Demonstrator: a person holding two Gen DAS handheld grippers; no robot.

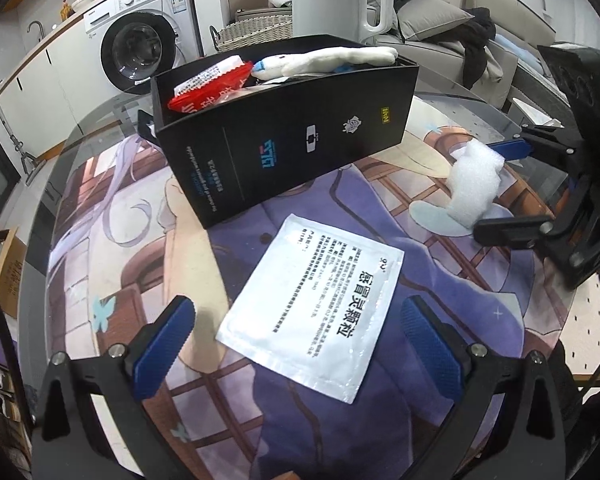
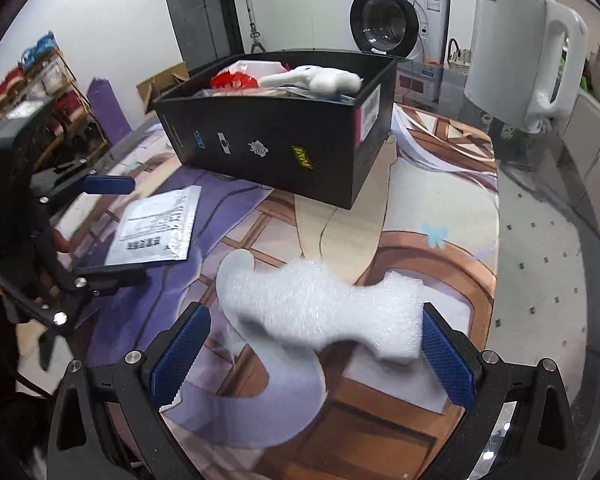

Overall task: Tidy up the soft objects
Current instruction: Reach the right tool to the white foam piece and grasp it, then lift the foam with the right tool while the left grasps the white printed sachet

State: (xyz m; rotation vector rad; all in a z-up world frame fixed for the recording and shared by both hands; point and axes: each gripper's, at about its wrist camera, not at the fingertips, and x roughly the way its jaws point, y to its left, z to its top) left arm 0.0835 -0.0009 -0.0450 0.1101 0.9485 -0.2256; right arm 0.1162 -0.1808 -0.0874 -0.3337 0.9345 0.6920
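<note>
A black box (image 1: 284, 136) stands on the printed mat and holds a white plush toy (image 1: 332, 60) and a red packet (image 1: 208, 88); it also shows in the right wrist view (image 2: 276, 148). A flat silver sachet (image 1: 316, 308) lies on the mat between the open fingers of my left gripper (image 1: 300, 344); it also shows in the right wrist view (image 2: 156, 228). A white foam piece (image 2: 316, 308) lies between the open fingers of my right gripper (image 2: 312, 352), its right end against the right pad. The foam (image 1: 472, 184) and right gripper (image 1: 496, 188) also show in the left wrist view.
A white kettle (image 2: 528, 48) stands at the table's far right edge. A washing machine (image 2: 396, 12) and a wicker basket (image 1: 252, 32) are behind the table. The printed mat (image 1: 140, 240) covers the round glass table (image 2: 548, 240). A sofa with clothes (image 1: 460, 40) is beyond.
</note>
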